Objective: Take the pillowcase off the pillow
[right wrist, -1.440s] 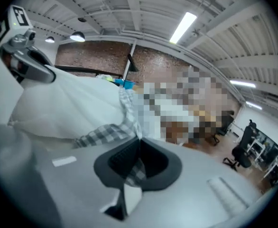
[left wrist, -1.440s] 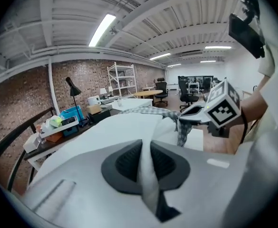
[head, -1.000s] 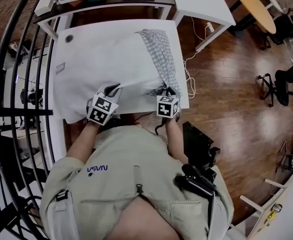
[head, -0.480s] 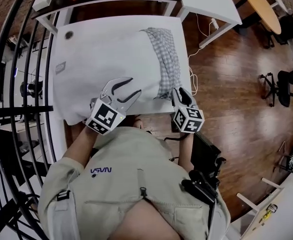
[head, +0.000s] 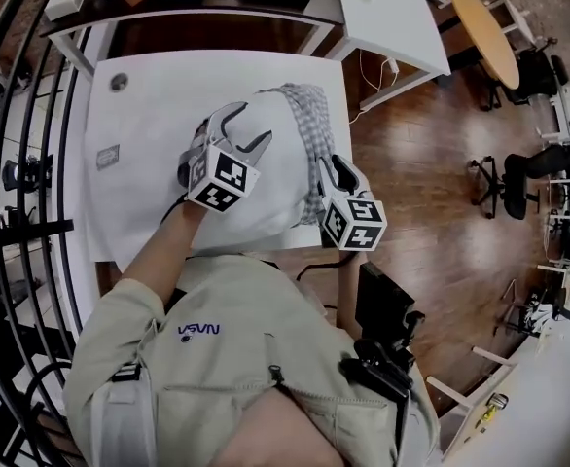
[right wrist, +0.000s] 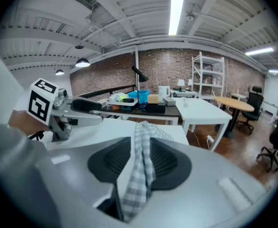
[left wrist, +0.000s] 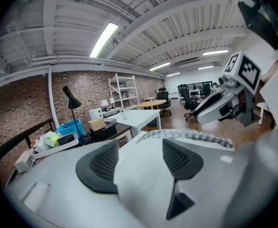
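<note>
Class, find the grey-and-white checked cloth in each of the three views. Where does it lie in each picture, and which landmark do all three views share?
Head view: grey-and-white checked cloth, above centre, a strip down the right edge of the white bedding.
Left gripper view: right of centre, a low, nearly level band.
Right gripper view: lower centre, running upright.
Shared landmark: round wooden table.
</note>
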Tool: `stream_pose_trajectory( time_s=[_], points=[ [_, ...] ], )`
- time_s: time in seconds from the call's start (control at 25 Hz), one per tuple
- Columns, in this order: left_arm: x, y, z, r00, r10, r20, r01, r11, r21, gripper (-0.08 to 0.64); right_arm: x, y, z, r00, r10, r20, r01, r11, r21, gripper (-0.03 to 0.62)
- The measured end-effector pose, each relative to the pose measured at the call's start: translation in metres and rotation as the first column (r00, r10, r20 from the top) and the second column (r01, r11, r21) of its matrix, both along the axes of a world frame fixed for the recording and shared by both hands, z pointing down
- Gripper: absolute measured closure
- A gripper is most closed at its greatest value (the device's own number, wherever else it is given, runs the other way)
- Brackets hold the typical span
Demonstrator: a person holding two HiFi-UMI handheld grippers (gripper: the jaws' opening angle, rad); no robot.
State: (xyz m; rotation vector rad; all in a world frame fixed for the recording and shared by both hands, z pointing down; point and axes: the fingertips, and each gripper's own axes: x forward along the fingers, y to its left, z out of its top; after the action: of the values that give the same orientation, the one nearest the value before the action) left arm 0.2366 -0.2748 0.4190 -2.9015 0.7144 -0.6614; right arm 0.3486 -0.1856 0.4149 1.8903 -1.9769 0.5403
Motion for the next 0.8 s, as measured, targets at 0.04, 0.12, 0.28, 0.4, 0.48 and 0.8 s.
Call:
stream_pose_trajectory(
  time_s=[0.04,0.12,0.28,0.4,0.48,0.8],
  points=[
    [0.003,-0.008,0.014,0.999,-0.002,0.038,0.003,1.0,-0.028,0.287,-0.002,-0.009,-0.001,1.0,-0.011,-0.011,0.011,1.0,-0.006,0.466],
    [0.007,-0.013,0.048,0.991,0.028,0.135,-0.012,0.993,-0.118,0.288,-0.006,-0.03,-0.005,0.999,-0.038,-0.027,0.037,0.999,-0.01,0.462],
    [0.01,0.0,0.089,0.962,0.107,0.25,-0.049,0.972,-0.23,0.416,-0.01,-0.081,-0.009,0.992,-0.118,-0.047,0.118,0.993,-0.008,0.443],
    [0.008,0.025,0.091,0.957,0.132,0.258,-0.08,0.976,-0.201,0.512,-0.005,-0.11,0.007,0.984,-0.16,-0.083,0.154,0.985,-0.072,0.418],
    [0.001,0.037,0.085,0.964,0.132,0.23,-0.093,0.981,-0.171,0.522,0.001,-0.131,0.026,0.973,-0.184,-0.137,0.164,0.976,-0.144,0.388],
    [-0.034,0.066,0.029,0.997,0.059,0.052,-0.055,0.997,-0.063,0.534,0.008,-0.153,0.048,0.93,-0.197,-0.311,0.131,0.967,-0.22,0.563]
  ],
)
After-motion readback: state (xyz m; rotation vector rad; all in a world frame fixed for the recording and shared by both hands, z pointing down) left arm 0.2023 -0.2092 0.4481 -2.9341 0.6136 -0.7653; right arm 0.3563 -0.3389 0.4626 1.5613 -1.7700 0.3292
